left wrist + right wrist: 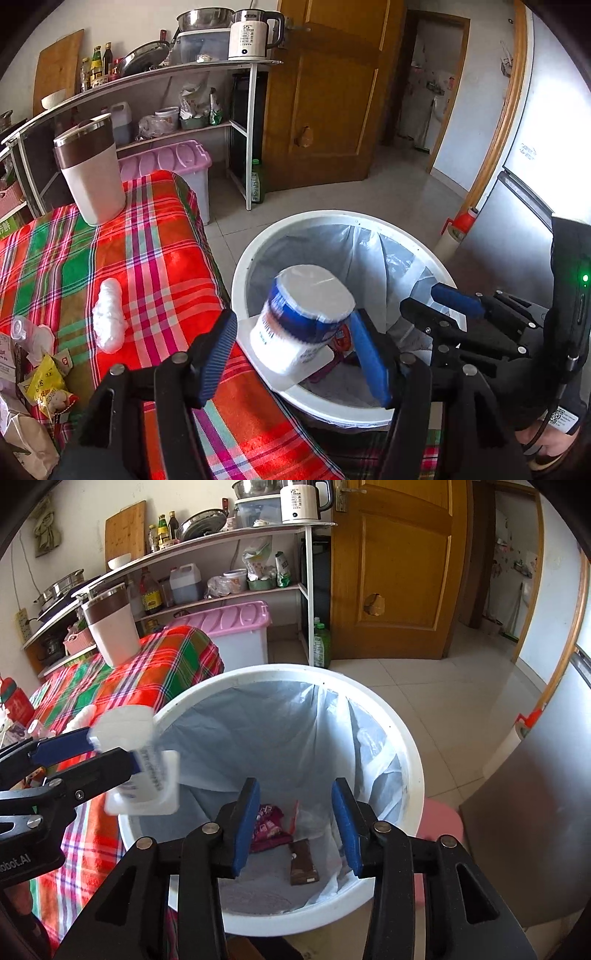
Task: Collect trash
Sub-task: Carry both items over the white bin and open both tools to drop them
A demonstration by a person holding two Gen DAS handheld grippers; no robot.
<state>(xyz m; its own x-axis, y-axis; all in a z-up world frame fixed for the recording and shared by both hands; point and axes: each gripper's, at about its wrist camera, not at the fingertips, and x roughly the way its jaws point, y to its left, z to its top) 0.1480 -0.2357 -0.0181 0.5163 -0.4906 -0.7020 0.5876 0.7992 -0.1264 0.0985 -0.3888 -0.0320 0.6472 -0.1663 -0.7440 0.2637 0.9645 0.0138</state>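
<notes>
Left gripper (295, 354) hangs with blue pads spread; the blurred blue-and-white plastic yogurt cup (301, 317) sits between them, unclamped, over the white round trash bin's (410, 746) near rim. Right gripper (293, 823) gapes empty above that bin, over wrappers (269, 829) inside. Beyond the bin, a white kettle (247, 35) reads "55".

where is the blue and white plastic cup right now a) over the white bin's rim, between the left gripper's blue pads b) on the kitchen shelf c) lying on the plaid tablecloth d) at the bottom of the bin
a: the blue and white plastic cup sits between the left gripper pads, above the white bin's rim.
</notes>
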